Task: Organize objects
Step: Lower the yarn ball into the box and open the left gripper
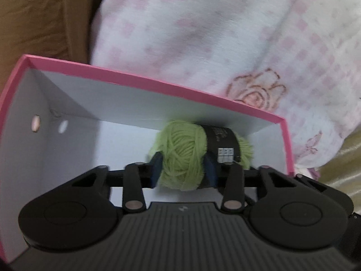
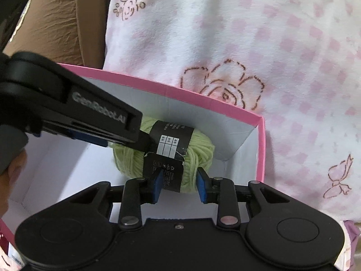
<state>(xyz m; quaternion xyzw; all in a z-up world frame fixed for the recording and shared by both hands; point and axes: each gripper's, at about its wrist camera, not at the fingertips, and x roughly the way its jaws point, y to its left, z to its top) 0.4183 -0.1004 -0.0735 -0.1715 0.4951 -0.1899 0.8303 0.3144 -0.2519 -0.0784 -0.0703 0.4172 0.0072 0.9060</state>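
Note:
A light green yarn ball (image 1: pixel 180 153) with a black paper label lies inside a pink box (image 1: pixel 144 83) with white inner walls, near its far right corner. My left gripper (image 1: pixel 182 169) is shut on the yarn ball, its blue pads pressing both sides. In the right wrist view the same yarn ball (image 2: pixel 198 149) sits in the pink box (image 2: pixel 260 149), and my left gripper reaches in from the left onto it. My right gripper (image 2: pixel 179 186) also has its blue pads against the ball's near end, over the torn label flap.
The box rests on a white and pink blanket (image 2: pixel 248 33) with brown rose outlines. A brown cushion (image 2: pixel 61 22) lies at the far left. Two small round holes (image 1: pixel 36 124) pierce the box's left wall.

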